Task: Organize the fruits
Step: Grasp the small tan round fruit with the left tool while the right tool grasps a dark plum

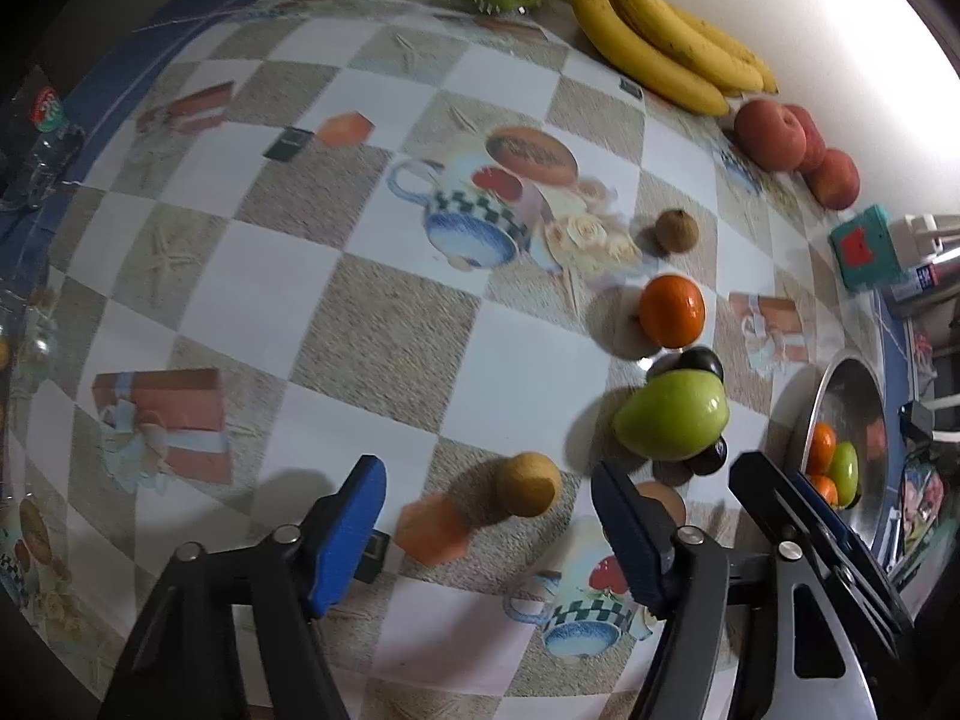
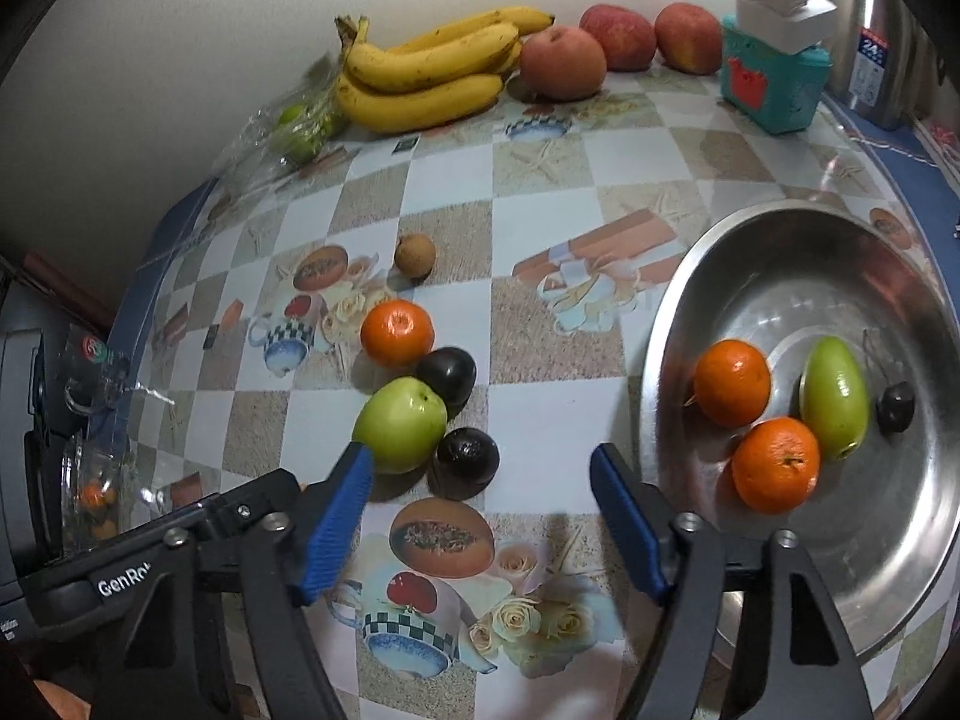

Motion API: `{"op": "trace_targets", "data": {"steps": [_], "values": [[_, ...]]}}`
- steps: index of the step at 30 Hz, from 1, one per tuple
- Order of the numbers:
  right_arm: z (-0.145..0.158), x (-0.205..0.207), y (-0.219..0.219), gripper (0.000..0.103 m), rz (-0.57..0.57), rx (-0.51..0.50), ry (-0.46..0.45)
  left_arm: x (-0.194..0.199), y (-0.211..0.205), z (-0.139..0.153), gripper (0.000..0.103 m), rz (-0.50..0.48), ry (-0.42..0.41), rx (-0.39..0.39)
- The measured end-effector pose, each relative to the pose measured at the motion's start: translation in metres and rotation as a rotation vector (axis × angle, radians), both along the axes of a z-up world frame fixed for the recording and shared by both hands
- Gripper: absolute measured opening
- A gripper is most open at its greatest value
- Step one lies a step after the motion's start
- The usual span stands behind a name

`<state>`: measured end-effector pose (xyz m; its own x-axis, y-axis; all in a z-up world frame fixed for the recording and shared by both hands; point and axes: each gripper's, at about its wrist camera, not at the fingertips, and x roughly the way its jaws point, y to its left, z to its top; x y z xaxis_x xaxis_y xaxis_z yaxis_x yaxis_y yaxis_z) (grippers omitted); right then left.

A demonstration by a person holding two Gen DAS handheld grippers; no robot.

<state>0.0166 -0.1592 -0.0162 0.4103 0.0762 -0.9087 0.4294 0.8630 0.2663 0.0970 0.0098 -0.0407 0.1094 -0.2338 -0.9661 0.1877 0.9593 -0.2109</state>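
Beside the steel bowl (image 2: pixel 672 312) already holding oranges, my right gripper (image 2: pixel 480 510) hangs open and empty before the green apple (image 2: pixel 401 423) mid-tabletop, my left gripper (image 1: pixel 489 525) also open; next, I judge, close on that apple.

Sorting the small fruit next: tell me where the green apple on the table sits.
In the right wrist view the green apple sits left of the steel bowl, touching two dark plums and near an orange.
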Motion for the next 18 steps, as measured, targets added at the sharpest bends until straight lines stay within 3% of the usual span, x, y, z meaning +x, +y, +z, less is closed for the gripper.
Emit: {"op": "trace_targets", "data": {"steps": [10, 18], "values": [[-0.017, 0.007, 0.003, 0.051, 0.036, 0.009, 0.058, -0.002, -0.008, -0.012, 0.050, -0.023, 0.042, -0.013], [-0.020, 0.009, 0.005, 0.050, 0.052, 0.002, 0.067, -0.001, -0.015, -0.015, 0.035, -0.036, 0.051, -0.029]]}}
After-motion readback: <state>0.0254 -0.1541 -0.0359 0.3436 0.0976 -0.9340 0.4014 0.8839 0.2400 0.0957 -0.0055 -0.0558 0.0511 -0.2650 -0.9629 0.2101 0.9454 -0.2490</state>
